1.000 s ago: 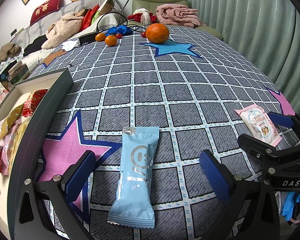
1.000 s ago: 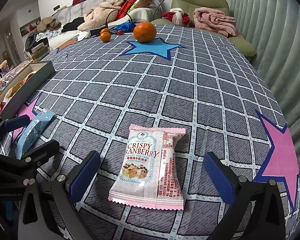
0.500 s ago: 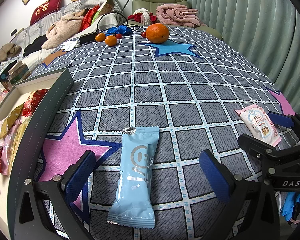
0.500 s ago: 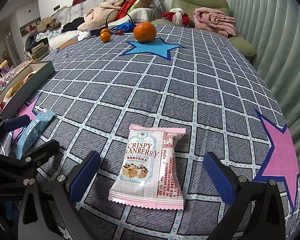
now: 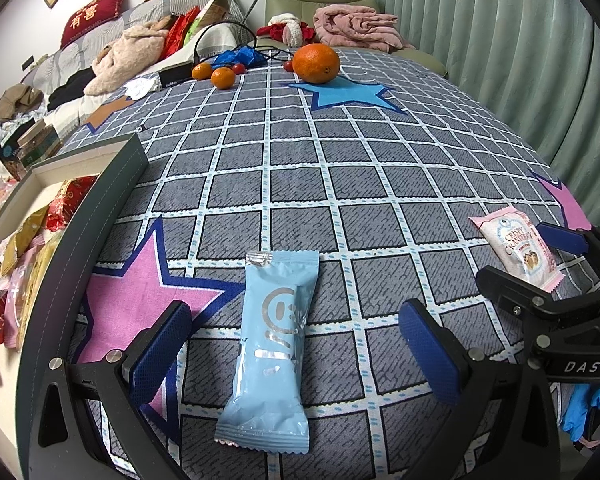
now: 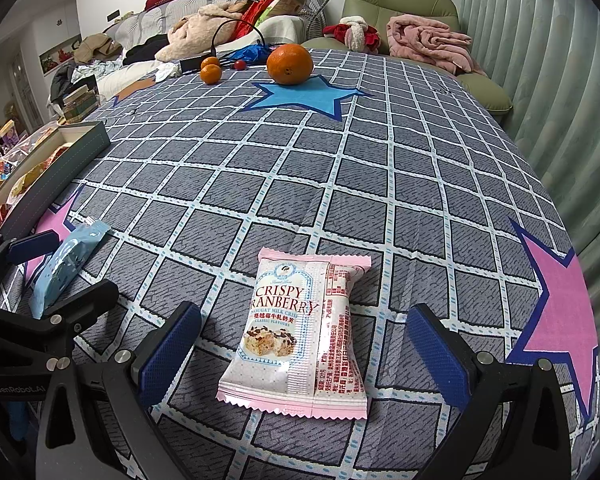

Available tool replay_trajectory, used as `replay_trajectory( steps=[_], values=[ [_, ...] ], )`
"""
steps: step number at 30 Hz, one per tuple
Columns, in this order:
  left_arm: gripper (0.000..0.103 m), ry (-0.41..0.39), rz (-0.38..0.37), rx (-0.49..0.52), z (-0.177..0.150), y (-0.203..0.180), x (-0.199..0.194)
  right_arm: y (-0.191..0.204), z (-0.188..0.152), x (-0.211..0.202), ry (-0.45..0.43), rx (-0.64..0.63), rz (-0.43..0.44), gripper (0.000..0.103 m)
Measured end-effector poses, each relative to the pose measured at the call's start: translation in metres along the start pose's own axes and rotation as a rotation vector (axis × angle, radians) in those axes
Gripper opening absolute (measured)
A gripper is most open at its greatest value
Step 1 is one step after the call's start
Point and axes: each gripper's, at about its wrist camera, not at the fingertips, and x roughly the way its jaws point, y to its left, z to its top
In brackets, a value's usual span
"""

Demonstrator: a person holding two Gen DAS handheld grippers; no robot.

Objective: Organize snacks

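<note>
With both sets of jaws spread wide, I have my left gripper (image 5: 294,350) straddling the light-blue snack packet (image 5: 275,344) and my right gripper (image 6: 304,350) straddling the pink cranberry packet (image 6: 300,332), neither touching. Both packets lie flat on the checked cloth (image 5: 340,168); farther left is the snack box (image 5: 100,208), and at the far end a big orange (image 5: 316,63).

Worktop (image 5: 340,184) covered in grey checked cloth with pink and blue stars. Near middle: blue snack packet (image 5: 274,344) lying flat, lengthwise. Near right: pink cranberry snack packet (image 5: 518,246), flat. Left edge: dark box (image 5: 96,216) holding wrapped snacks. Far end: big orange (image 5: 316,63) on blue star (image 5: 346,94), two small oranges (image 5: 216,75) to its left, blue bag (image 5: 236,57) and black cable (image 5: 220,34) behind them.
</note>
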Motion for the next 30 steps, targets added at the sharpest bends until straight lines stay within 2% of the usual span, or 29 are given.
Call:
replay_trajectory(
  steps=[4,8,10,11,12,13,14,15,16,18,21,26,30],
  values=[
    [0.103,0.065,0.004,-0.007,0.003,-0.001,-0.001,-0.002,0.005,-0.001,0.028,-0.002,0.000,0.103],
    [0.102,0.133,0.001,-0.008,0.011,-0.004,0.003,-0.003,0.021,0.006,0.138,0.004,0.006,0.103],
    [0.095,0.146,-0.008,-0.004,0.012,-0.005,0.001,-0.001,0.024,0.006,0.157,-0.013,0.007,0.098],
    [0.091,0.144,-0.013,0.003,0.012,-0.006,-0.001,0.000,0.025,0.004,0.155,-0.026,0.012,0.090],
    [0.080,0.138,-0.022,0.012,0.011,-0.008,-0.004,0.001,0.025,0.002,0.155,-0.032,0.013,0.078],
    [0.064,0.130,-0.028,0.023,0.011,-0.009,-0.007,0.001,0.027,-0.002,0.150,-0.039,0.014,0.068],
    [0.054,0.129,-0.032,0.029,0.011,-0.010,-0.008,0.002,0.027,-0.003,0.148,-0.043,0.013,0.047],
    [0.032,0.127,-0.043,0.037,0.012,-0.011,-0.010,0.002,0.027,-0.004,0.148,-0.044,0.012,0.042],
    [0.025,0.130,-0.054,0.039,0.012,-0.011,-0.012,0.000,0.026,-0.005,0.153,-0.032,0.029,0.042],
    [0.025,0.139,-0.099,0.006,0.010,-0.006,-0.015,-0.006,0.024,-0.008,0.153,0.005,0.082,0.041],
    [0.025,0.135,-0.125,-0.008,0.006,-0.002,-0.020,-0.011,0.021,-0.012,0.166,0.067,0.163,0.041],
    [0.025,0.137,-0.123,-0.010,0.003,0.002,-0.022,0.002,0.019,-0.012,0.168,0.026,0.124,0.041],
    [0.028,0.144,-0.113,0.011,0.004,0.000,-0.018,0.013,0.020,-0.010,0.182,-0.029,0.109,0.050]
  ],
)
